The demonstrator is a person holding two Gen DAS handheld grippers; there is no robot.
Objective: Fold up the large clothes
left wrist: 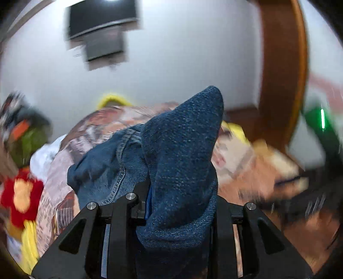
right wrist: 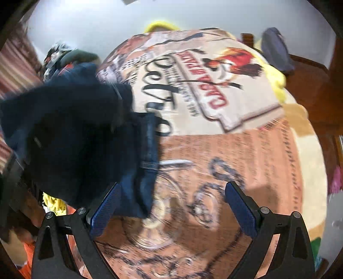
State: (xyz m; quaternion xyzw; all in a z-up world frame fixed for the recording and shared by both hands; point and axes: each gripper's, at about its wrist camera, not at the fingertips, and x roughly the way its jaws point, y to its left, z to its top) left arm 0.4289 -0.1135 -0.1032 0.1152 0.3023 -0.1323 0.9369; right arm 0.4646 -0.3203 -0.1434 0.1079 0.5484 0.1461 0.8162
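Observation:
A dark blue denim garment [left wrist: 184, 137] hangs bunched over my left gripper [left wrist: 178, 197], which is shut on a thick fold of it. The cloth covers both fingers' tips. Beyond it the garment trails down onto the printed bed cover [left wrist: 90, 128]. In the right wrist view the same denim garment [right wrist: 75, 133] fills the left side, lifted off the printed bed cover [right wrist: 235, 154]. My right gripper [right wrist: 173, 185] is open wide above the cover, and its blue pads [right wrist: 105, 212] are bare. The garment's hem lies just beyond the left finger, with nothing gripped.
A dark screen [left wrist: 103, 19] hangs on the white wall and a wooden door frame [left wrist: 283, 75] stands at the right. A red and yellow plush toy [left wrist: 21, 193] lies at the bed's left. A dark cap-like item [right wrist: 276, 51] sits at the far corner, and other clothes [right wrist: 64, 55] are piled far left.

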